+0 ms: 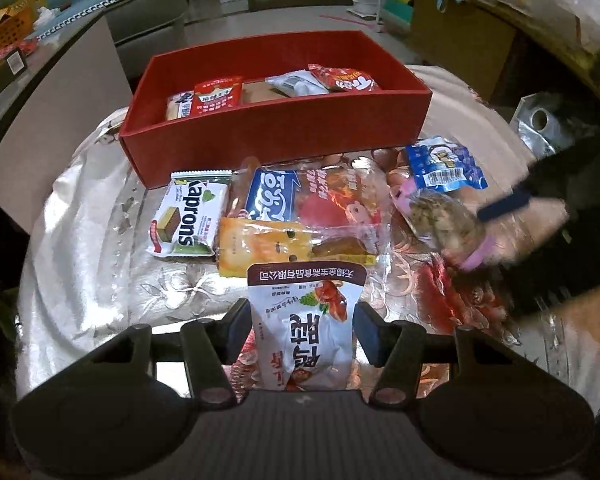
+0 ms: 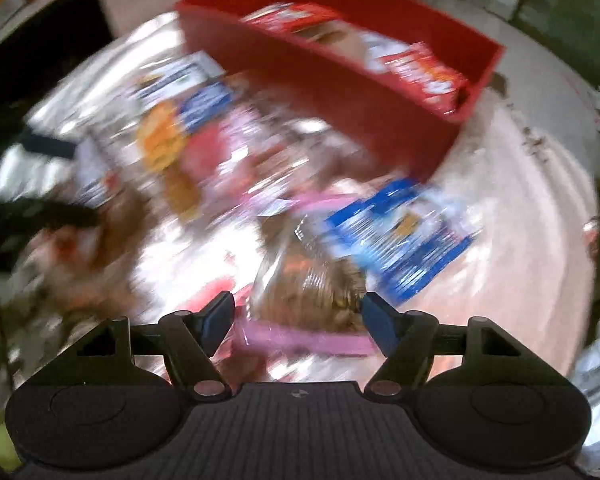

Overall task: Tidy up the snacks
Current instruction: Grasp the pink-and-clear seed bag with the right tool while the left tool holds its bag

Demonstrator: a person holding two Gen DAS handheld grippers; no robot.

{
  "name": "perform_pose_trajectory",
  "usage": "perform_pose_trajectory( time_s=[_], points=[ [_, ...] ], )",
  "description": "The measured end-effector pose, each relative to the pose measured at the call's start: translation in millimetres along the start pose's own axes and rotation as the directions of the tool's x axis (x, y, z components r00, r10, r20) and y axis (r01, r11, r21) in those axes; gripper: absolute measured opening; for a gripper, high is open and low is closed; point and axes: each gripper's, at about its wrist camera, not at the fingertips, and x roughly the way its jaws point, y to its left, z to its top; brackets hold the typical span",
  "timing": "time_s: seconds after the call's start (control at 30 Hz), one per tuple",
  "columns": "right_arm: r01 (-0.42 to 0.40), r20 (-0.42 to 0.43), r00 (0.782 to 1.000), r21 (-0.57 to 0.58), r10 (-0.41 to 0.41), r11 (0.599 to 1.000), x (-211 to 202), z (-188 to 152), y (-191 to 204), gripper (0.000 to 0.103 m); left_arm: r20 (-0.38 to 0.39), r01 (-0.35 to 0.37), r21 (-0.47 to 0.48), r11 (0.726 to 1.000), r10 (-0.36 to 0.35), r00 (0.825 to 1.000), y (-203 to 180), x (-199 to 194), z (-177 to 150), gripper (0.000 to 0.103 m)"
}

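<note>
The white pouch [image 1: 306, 328] with the red fruit print sat between the fingers of your left gripper [image 1: 303, 330], just short of the loose pile of snacks and well short of the red box [image 1: 276, 136], which already held a few packets. The fingers were wide apart, flanking the pouch; whether the pads touched it could not be told. To do this step well, you needed to close across the pouch's middle, lift it clear of the orange packet [image 1: 268, 246] its far end overlapped, then carry it over the box's near wall. Your left gripper pointed straight at the box, low over the shiny tablecloth [image 1: 80, 208]. Your right gripper [image 2: 296, 316] was blurred, its fingers apart around a clear pink-edged bag of brown snack [image 2: 312, 292], beside a blue packet [image 2: 404, 240].
</note>
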Motion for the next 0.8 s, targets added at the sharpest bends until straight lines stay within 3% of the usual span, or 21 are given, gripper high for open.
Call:
perform_pose_trajectory(
  time_s=[0.1,0.23,0.3,0.43,0.6,0.8],
  points=[
    [-0.042,0.004,0.999,0.001,0.042,0.999,-11,-9,9,0.073,0.001,0.012,0.003,1.000,-0.012,1.000,-2,-1,-1,0.050],
    [0.019,0.022,1.000,0.089,-0.021,0.996,-10,-1,0,0.084,-0.008,0.009,0.003,1.000,-0.009,1.000,-4,2,-2,0.050],
    [0.032,0.023,0.999,0.158,-0.036,0.987,-4,8,-6,0.083,-0.014,0.004,0.000,1.000,-0.004,1.000,-3,4,-3,0.051],
    [-0.024,0.056,0.998,0.216,0.012,0.976,-5,19,-8,0.085,-0.025,0.006,-0.006,1.000,-0.006,1.000,-1,7,-3,0.051],
    [-0.061,0.084,0.996,0.395,0.030,0.916,5,24,-29,0.085,-0.022,0.007,0.013,1.000,-0.006,1.000,-6,8,-4,0.051],
    [-0.014,0.099,0.995,0.412,-0.029,0.911,13,26,-16,0.090,-0.029,-0.037,0.064,0.997,0.039,0.999,-13,12,-9,0.052]
  ],
)
